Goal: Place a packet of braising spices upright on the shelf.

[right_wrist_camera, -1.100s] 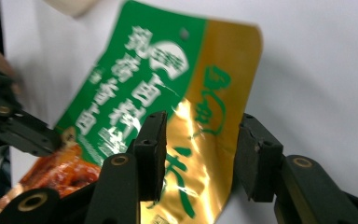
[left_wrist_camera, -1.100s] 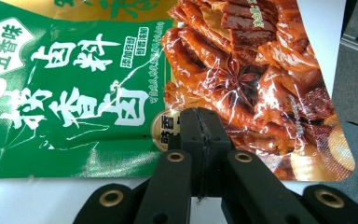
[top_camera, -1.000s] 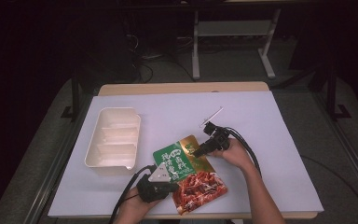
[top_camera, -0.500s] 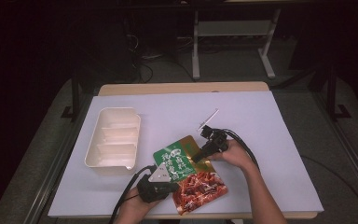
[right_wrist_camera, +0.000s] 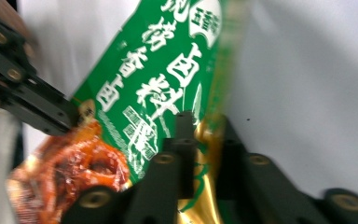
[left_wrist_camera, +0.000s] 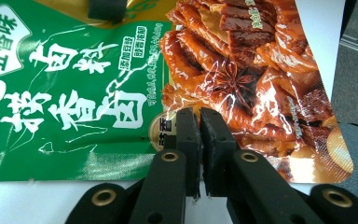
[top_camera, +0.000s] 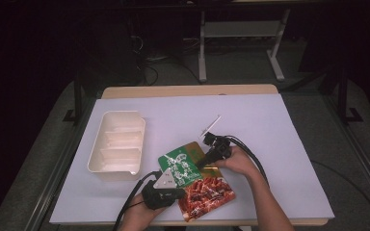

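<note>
Table (top_camera: 289, 144): white sheet, dark room behind. Food pouch (top_camera: 195, 180) at six o'clock by the near edge. Left gripper (top_camera: 163, 191) pinches its near edge; right gripper (top_camera: 211, 155) has just closed on its far edge. Compartment tray (top_camera: 117, 144) at nine o'clock; right half bare.

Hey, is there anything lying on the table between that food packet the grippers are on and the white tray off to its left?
Nothing visible does. In the high view the food packet is pinched by the left gripper at its near edge and the right gripper at its far edge. The white sheet between it and the white tray shows bare.
</note>
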Demonstrator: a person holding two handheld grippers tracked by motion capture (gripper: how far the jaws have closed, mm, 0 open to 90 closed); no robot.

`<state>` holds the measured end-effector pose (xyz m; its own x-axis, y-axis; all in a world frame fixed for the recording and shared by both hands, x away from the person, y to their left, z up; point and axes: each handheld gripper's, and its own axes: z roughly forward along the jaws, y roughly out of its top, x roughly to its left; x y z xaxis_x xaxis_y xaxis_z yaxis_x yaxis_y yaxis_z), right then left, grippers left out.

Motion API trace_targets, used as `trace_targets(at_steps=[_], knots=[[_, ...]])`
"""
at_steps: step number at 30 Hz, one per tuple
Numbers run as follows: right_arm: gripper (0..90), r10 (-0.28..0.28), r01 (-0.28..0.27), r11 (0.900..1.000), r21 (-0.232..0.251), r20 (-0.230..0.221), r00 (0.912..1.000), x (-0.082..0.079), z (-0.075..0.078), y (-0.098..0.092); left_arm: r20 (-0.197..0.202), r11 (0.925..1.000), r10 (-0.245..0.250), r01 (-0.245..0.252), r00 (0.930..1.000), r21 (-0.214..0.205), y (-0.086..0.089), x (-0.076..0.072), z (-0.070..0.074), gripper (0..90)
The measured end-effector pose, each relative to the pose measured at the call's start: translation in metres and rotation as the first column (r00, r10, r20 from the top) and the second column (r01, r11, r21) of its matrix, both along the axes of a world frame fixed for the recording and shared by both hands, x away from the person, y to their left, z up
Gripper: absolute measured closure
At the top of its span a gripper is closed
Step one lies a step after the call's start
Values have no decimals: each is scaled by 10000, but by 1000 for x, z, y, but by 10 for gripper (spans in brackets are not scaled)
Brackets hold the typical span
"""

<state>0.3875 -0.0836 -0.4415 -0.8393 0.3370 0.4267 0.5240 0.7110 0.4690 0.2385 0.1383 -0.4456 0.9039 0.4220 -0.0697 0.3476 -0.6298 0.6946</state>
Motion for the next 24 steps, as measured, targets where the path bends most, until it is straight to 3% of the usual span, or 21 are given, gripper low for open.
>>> trace_targets(at_steps=[3,7,13,16,20,22,24], knots=[[889,-43,45,10000,-81,240,9997,-1,3,0,-21,10000,22,-22,10000,-37,0,-1,0,845],[893,-89,89,10000,-27,211,9997,-3,8,-1,-56,10000,-25,25,10000,-65,-1,-2,1,795],[894,-317,309,9976,618,107,9994,-7,23,-14,322,9982,-26,45,9995,-602,4,-6,11,789],[894,-437,374,9929,1127,544,9976,-13,39,-22,527,9942,219,-162,9984,-1065,9,-9,19,775],[894,-839,693,9850,1580,881,9926,-21,54,-31,710,9933,204,-122,9973,-1153,12,-11,22,748],[894,-922,775,9845,1571,884,9918,-23,58,-34,827,9932,165,-68,9964,-1159,12,-13,23,740],[894,-1132,911,9817,1675,1278,9853,-29,68,-39,925,9932,158,-50,9956,-1160,13,-17,24,699]])
